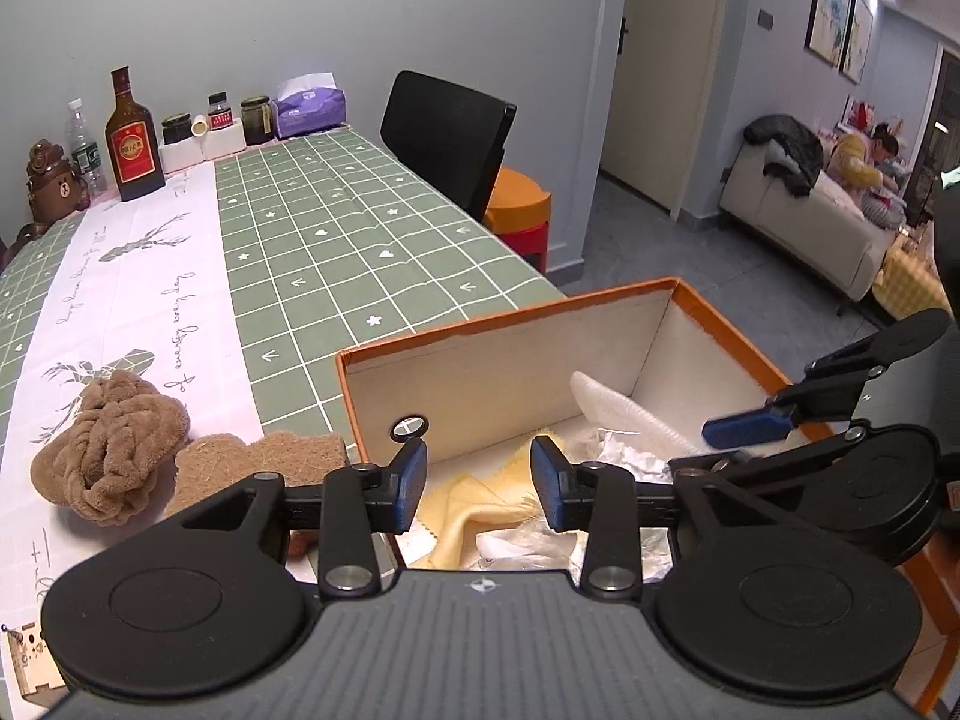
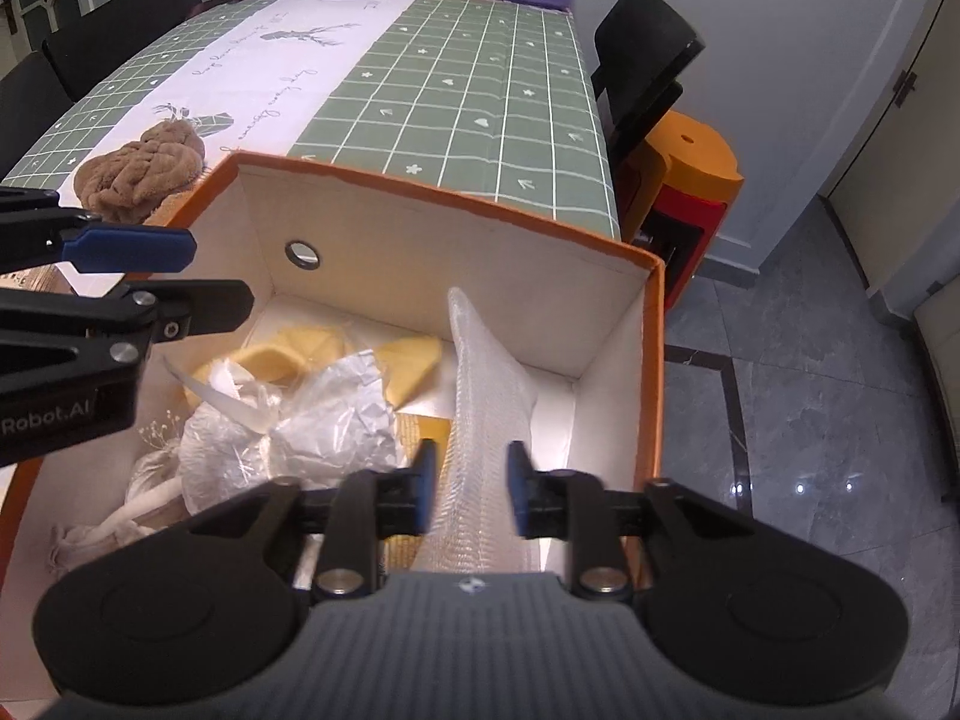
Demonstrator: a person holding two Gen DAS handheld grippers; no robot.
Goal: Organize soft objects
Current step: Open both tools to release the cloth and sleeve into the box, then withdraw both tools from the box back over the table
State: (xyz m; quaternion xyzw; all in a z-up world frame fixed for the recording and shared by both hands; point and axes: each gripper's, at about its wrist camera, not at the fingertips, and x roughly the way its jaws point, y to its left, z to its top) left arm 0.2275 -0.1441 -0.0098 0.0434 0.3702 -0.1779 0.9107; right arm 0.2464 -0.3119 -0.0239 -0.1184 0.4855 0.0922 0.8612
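An orange box (image 1: 504, 315) with white inside walls stands at the table's near end; it also shows in the right wrist view (image 2: 456, 195). It holds yellow cloths (image 2: 414, 363), crumpled plastic (image 2: 324, 420) and a white foam net sleeve (image 2: 486, 396). My left gripper (image 1: 479, 480) is open and empty above the box's left part. My right gripper (image 2: 467, 489) is open, its jaws on either side of the foam sleeve. A brown towel (image 1: 111, 444) and a brown fibre pad (image 1: 264, 459) lie on the table left of the box.
Bottles, jars and a purple tissue pack (image 1: 309, 108) line the table's far end by the wall. A black chair (image 1: 447, 138) and an orange stool (image 1: 519, 204) stand right of the table. A sofa (image 1: 798, 222) stands far right.
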